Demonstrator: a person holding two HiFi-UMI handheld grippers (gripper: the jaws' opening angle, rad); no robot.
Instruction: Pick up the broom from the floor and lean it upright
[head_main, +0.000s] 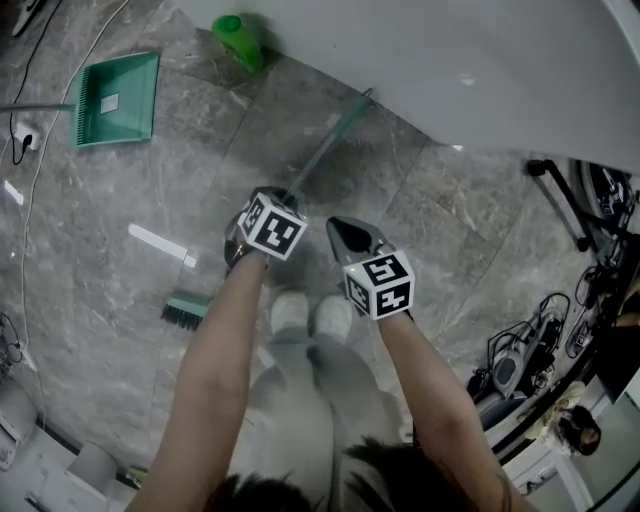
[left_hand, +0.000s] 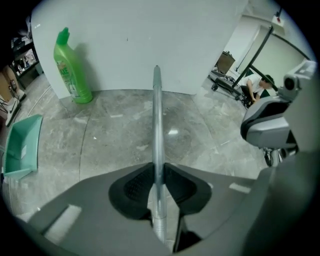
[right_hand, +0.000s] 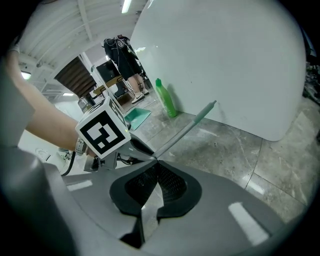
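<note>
One broom is being clasped at its handle by the left gripper, brush end down by the floor, tip slanting toward the white wall. The right gripper is being held clenched, empty. One dustpan and one green bottle are sitting beyond.

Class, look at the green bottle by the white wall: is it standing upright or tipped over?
Upright. The green bottle stands on its base on the floor beside the white wall, cap uppermost.
</note>
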